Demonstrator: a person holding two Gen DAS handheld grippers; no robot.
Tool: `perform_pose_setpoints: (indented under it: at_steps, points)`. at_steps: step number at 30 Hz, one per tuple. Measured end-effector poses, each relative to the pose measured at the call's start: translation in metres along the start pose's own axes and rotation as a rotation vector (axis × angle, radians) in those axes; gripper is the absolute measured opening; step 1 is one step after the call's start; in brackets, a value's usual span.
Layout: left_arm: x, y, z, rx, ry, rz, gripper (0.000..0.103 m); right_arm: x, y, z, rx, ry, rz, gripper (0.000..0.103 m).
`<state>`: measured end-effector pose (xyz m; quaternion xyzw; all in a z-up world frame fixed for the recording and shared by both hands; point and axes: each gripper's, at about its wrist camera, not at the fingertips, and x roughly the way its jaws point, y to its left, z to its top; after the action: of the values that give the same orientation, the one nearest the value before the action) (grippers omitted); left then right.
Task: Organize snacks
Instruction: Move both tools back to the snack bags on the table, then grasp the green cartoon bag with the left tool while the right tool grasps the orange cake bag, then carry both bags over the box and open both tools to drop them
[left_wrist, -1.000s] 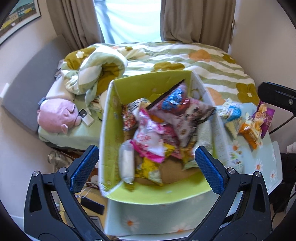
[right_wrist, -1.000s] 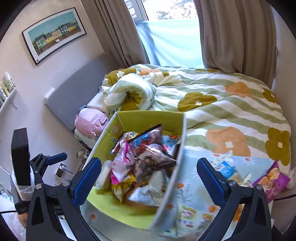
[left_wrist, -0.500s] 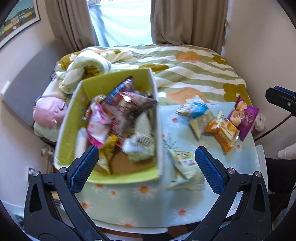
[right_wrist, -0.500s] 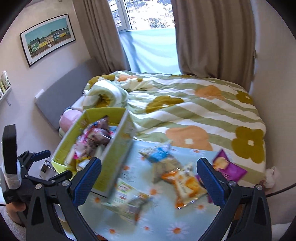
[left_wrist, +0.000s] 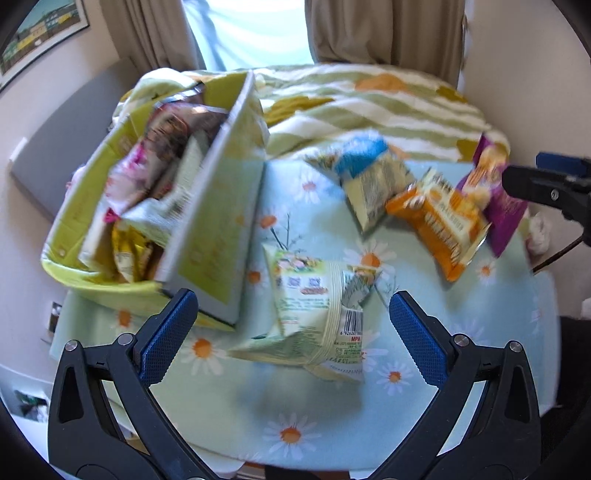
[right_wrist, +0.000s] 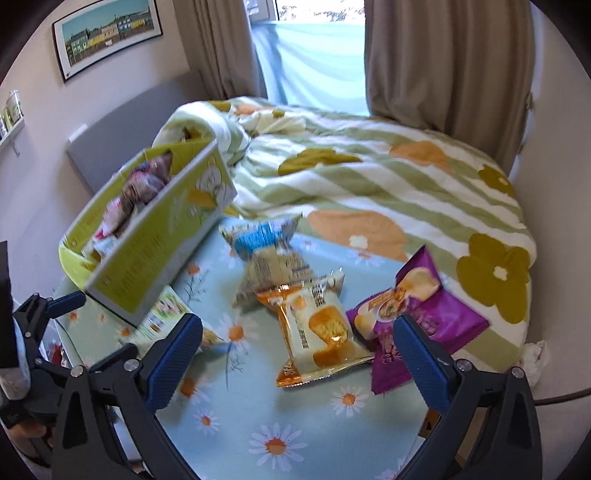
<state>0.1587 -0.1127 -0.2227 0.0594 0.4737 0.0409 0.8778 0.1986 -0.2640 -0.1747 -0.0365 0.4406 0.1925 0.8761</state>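
A yellow-green cardboard box (left_wrist: 218, 236) (right_wrist: 147, 251) full of snack packets stands at the table's left. Loose packets lie on the daisy tablecloth: a pale green one (left_wrist: 314, 310) (right_wrist: 162, 317), a blue-and-cream one (left_wrist: 369, 177) (right_wrist: 269, 251), an orange one (left_wrist: 439, 229) (right_wrist: 317, 325) and a purple one (left_wrist: 495, 188) (right_wrist: 417, 317). My left gripper (left_wrist: 293, 332) is open and empty, just above the pale green packet. My right gripper (right_wrist: 297, 354) is open and empty, over the orange packet.
The small table (left_wrist: 258, 406) (right_wrist: 258, 424) stands against a bed with a flowered green-striped duvet (right_wrist: 369, 177). Curtains and a window are behind it. The right gripper's tip (left_wrist: 546, 184) shows at the right edge of the left view; the left gripper (right_wrist: 33, 332) shows at the right view's left edge.
Both views have swung right and down, from the box to the loose packets on the tablecloth. The grippers stayed open and now sit closer to the packets.
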Motion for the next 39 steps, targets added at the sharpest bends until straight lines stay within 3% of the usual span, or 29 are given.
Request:
perform_pose_setpoints:
  at_steps: [6, 14, 15, 20, 26, 34, 39]
  points:
    - [0.036, -0.019, -0.004, 0.042, 0.037, 0.051, 0.103, 0.043, -0.008, -0.011, -0.055, 0.061, 0.022, 0.103]
    - [0.067, -0.024, -0.013, 0.060, 0.081, 0.090, 0.102, 0.073, -0.007, -0.020, -0.114, 0.065, 0.018, 0.102]
    - [0.071, -0.023, -0.014, 0.055, 0.093, 0.092, 0.101, 0.077, -0.006, -0.021, -0.123, 0.069, 0.017, 0.101]
    - [0.087, -0.016, -0.020, 0.023, 0.147, 0.062, 0.072, 0.094, -0.005, -0.023, -0.142, 0.099, 0.012, 0.092]
    - [0.089, -0.010, -0.023, 0.012, 0.155, 0.023, 0.060, 0.110, 0.000, -0.023, -0.175, 0.125, -0.011, 0.087]
    - [0.086, -0.010, -0.026, 0.007, 0.162, 0.007, 0.054, 0.122, -0.001, -0.020, -0.180, 0.138, -0.032, 0.086]
    - [0.088, -0.011, -0.022, 0.006, 0.166, -0.002, 0.051, 0.130, 0.007, -0.023, -0.219, 0.167, -0.052, 0.067]
